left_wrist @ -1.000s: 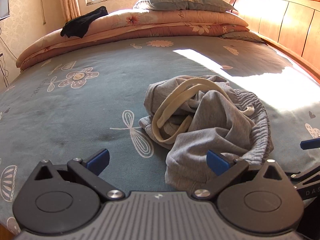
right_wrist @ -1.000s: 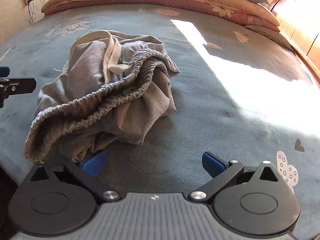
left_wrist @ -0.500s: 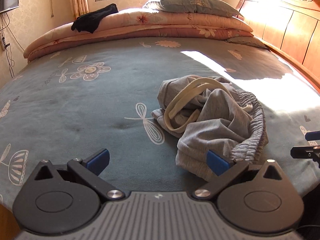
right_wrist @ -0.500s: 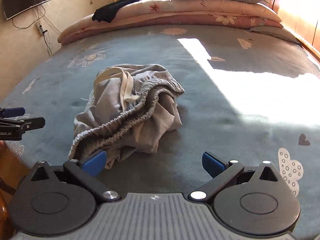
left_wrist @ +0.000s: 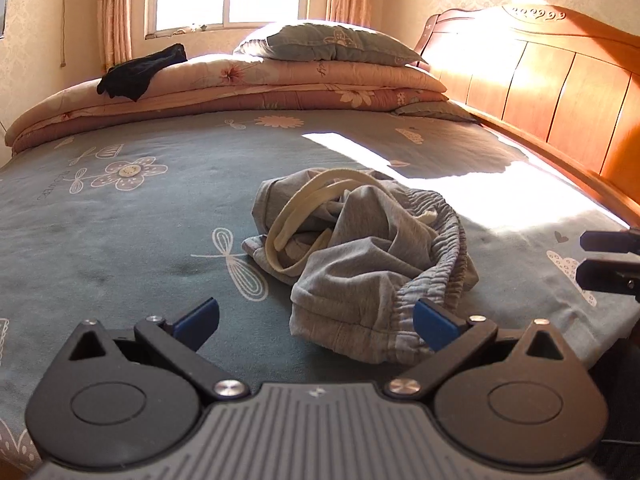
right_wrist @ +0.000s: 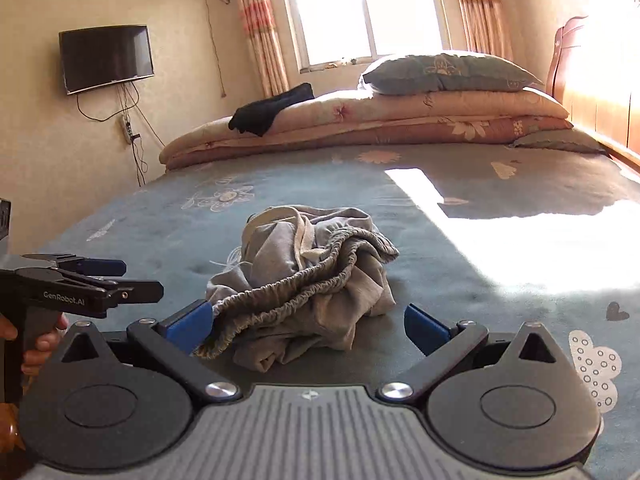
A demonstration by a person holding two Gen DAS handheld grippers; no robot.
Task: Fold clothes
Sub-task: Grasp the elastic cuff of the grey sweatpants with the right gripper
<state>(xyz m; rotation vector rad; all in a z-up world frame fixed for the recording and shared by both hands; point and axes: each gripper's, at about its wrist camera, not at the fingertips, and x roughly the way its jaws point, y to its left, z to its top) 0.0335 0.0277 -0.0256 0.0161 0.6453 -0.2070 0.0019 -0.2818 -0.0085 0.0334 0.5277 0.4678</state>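
Grey shorts (left_wrist: pixel 360 256) lie crumpled on the bed (left_wrist: pixel 120 220), well short of the pillow (left_wrist: pixel 332 44). Left hand-held gripper (left_wrist: pixel 316 320) and right hand-held gripper (right_wrist: pixel 308 324) gape wide, empty, poised to grasp.

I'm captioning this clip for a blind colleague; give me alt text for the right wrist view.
A crumpled pair of grey shorts lies on a blue patterned bed, just ahead of the open right gripper. The left gripper, also open, is at the left edge; folded quilts lie beyond.
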